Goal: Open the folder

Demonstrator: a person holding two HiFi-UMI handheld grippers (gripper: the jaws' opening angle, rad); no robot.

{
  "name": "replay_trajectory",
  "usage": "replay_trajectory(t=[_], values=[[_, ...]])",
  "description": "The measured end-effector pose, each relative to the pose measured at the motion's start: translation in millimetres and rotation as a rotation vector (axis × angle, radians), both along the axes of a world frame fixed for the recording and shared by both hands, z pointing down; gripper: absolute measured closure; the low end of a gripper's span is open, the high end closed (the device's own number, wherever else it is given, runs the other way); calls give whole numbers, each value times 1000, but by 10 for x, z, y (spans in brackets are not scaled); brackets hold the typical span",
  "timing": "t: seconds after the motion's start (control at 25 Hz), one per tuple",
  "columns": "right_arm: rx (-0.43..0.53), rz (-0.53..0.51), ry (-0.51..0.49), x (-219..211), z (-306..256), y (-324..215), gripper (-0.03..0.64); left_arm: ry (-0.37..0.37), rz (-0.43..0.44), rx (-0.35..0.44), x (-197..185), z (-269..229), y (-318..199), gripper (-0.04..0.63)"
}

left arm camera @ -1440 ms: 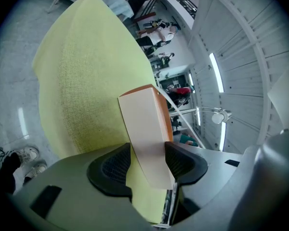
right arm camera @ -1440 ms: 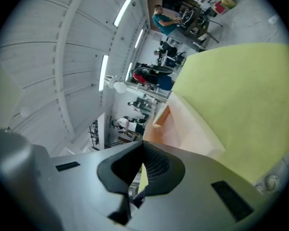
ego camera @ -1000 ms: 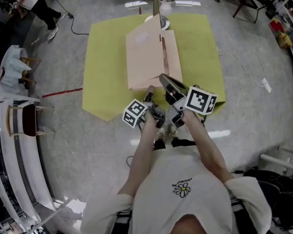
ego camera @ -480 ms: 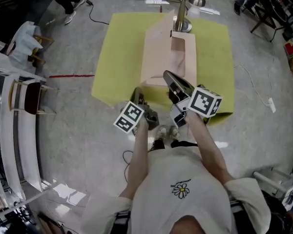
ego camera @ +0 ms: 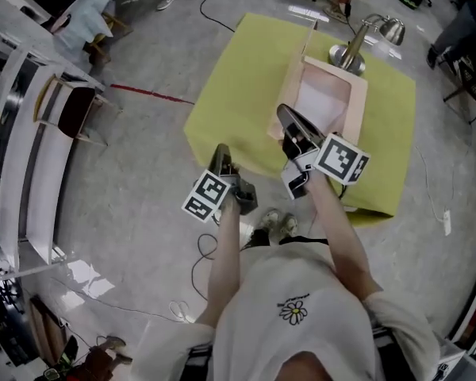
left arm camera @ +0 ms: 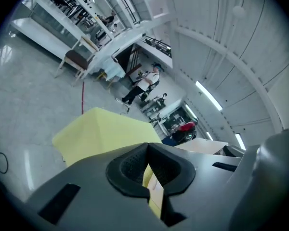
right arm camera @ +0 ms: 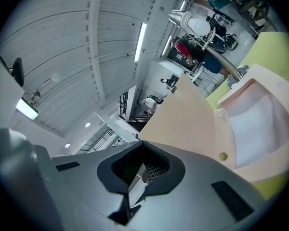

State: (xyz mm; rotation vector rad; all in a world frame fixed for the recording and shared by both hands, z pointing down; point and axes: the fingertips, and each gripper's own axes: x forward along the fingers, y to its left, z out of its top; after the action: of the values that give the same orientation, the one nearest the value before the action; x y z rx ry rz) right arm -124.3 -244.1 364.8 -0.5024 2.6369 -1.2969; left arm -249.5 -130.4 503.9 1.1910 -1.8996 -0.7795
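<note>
Holding the left gripper (ego camera: 221,151) with jaws pressed together on nothing, hovering just off the near left edge of the yellow table (ego camera: 238,94). Holding the right gripper (ego camera: 287,116) closed too, also empty, above the near edge of the folder (ego camera: 325,105). Seeing the folder lying open on the table, with its flap up, beside the lamp (ego camera: 349,54) at the far end.

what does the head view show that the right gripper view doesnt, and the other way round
Only the head view: the left gripper, the person's arms and shoes, and a red line on the floor.
Only the right gripper view: ceiling lights and a small round snap on the folder.
Both: the open folder, the lamp, the yellow cloth and the shut right gripper.
</note>
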Motion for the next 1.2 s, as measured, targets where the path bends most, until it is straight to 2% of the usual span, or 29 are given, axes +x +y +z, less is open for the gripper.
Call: replay_trajectory(t=[0.24,0.4,0.6,0.72,0.92,1.2], values=[[12,-75,32,-643,272,-149,606,-23,-99,-2,-504,133,158,581],[14,-143,57,-1061,337,-111,606,-43,-172,-29,-775,144,474,581],[15,-207,103,-1456,442,-21,606,-28,-263,-59,-1038,212,890,581],[-3,-242,122,-1659,554,-21,606,-16,-309,-76,-1129,279,1059,581],[-84,-299,153,-1993,841,10,606,7,-367,-105,-1242,390,1300,581],[-160,-316,272,-2248,1458,-88,606,37,-402,-146,-1259,616,1415,581]])
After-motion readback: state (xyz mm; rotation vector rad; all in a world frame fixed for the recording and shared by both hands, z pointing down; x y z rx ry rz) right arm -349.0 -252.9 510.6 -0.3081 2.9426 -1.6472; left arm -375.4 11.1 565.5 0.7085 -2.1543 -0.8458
